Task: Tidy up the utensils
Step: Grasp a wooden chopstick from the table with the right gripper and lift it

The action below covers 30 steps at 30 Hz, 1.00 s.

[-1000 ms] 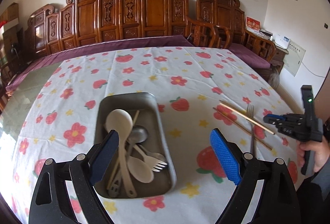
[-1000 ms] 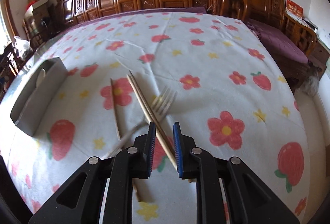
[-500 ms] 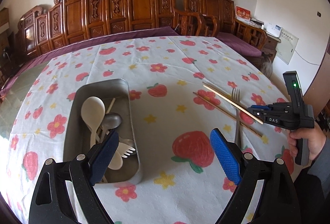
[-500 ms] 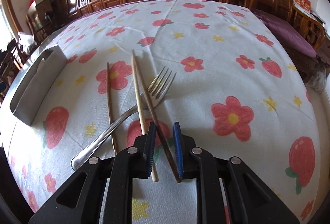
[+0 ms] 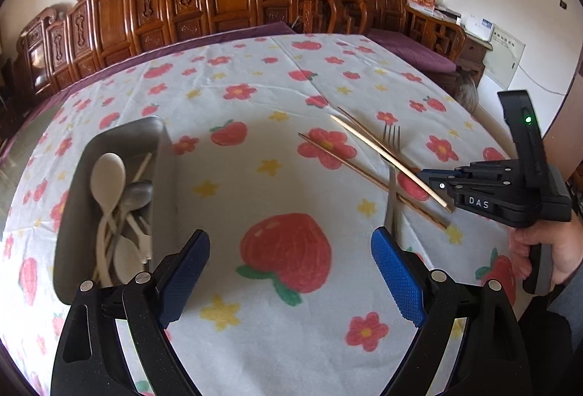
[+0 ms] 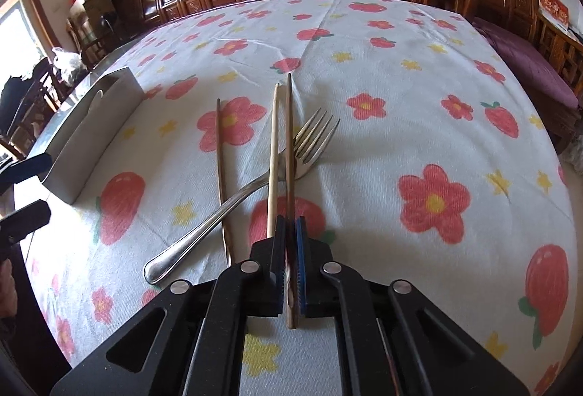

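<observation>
Chopsticks (image 6: 289,148) pinched in right gripper (image 6: 290,250), seemingly crossing fork (image 6: 255,184).

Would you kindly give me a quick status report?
Right gripper shut on dark chopstick, pale chopstick alongside. Left gripper open, empty, beside metal tray. Fork lies crossed under the chopsticks.

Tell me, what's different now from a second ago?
The right gripper closed its jaws from a narrow gap onto the dark chopstick; the pale chopstick sits just left of them. The left gripper swung rightward, away from the metal tray, jaws wide open. The fork and third chopstick lie where they were.
</observation>
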Available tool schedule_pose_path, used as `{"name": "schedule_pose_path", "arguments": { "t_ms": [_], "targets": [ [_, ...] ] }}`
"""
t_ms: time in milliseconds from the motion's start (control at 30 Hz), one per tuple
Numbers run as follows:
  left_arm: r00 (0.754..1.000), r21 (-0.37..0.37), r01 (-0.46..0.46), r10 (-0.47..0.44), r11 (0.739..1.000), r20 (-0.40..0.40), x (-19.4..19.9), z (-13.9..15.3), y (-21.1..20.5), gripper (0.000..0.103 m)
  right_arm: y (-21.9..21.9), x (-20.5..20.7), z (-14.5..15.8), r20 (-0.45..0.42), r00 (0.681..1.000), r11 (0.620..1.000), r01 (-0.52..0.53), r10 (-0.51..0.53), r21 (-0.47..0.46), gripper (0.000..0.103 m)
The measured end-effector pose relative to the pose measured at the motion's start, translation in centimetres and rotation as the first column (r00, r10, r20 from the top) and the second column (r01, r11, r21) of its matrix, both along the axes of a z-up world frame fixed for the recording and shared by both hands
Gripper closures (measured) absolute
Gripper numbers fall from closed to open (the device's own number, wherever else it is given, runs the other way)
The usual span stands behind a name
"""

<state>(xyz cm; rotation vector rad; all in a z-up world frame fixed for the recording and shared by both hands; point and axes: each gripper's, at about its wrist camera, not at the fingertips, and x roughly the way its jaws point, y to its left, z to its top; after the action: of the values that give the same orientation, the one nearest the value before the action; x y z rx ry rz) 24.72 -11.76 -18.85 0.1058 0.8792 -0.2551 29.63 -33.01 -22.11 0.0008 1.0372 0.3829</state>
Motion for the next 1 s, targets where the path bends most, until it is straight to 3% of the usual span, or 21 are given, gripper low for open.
{"name": "schedule_pose_path", "arguments": {
  "t_ms": [433,900,1000],
  "targets": [
    [0.998,0.090,0.054,-0.052,0.994,-0.016,2.4,-1.5,-6.3,0.017,-4.4,0.6,1.3,0.073,0.988,0.990,0.138,-0.139,0.021,0.097],
    [0.996,-0.002,-0.012,0.012,1.000,-0.092,8.5,-2.1,-10.2,0.017,-8.6,0.9,1.0,0.073,0.957,0.959,0.280,-0.282,0.037,0.097],
    [0.993,-0.029,-0.025,0.021,0.999,-0.118,9.2,-2.7,-10.8,0.024,-8.9,0.9,1.0,0.070,0.953,0.955,0.291,-0.294,0.049,0.097]
  ]
}}
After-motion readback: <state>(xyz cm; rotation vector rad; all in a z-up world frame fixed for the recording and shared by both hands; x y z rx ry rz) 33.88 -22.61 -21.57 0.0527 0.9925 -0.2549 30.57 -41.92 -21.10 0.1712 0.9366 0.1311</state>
